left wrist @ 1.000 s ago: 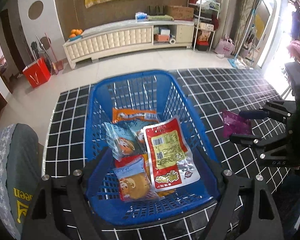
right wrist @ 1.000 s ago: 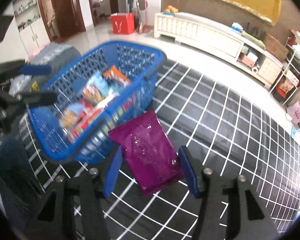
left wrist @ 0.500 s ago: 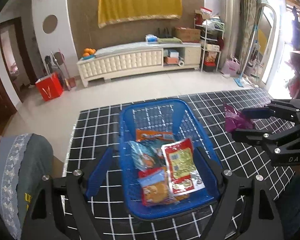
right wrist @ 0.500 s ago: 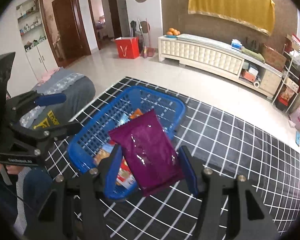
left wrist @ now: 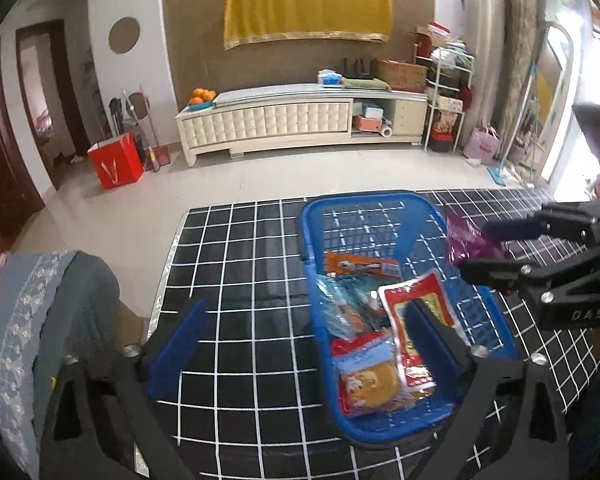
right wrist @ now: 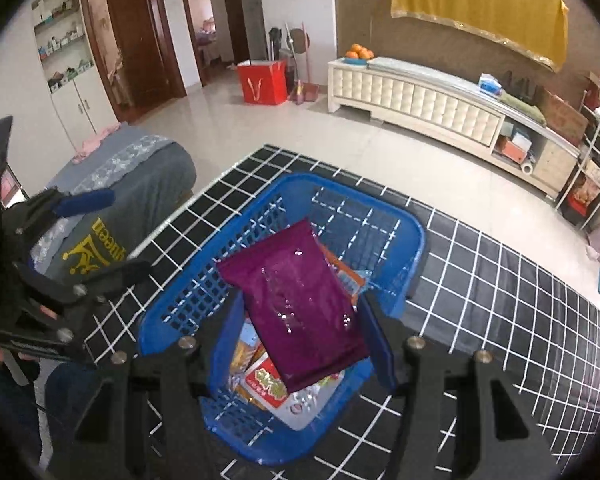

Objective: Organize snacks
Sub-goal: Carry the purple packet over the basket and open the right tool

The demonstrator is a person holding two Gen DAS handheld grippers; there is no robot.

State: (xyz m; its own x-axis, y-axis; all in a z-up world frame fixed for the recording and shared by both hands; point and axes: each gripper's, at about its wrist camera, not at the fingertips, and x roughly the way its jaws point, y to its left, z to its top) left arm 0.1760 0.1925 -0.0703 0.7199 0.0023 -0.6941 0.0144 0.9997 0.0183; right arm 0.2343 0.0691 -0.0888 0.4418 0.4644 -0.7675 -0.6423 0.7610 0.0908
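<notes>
Right claw angled down, clamped, left claw just opened wide, empty.

Bright daylight glare at right edge; fisheye-bent edges; slight blur

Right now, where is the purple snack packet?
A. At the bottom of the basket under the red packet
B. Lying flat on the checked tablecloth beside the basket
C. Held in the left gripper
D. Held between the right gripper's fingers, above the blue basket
D. The right wrist view shows the purple snack packet clamped in the right gripper, hanging over the blue basket.
</notes>
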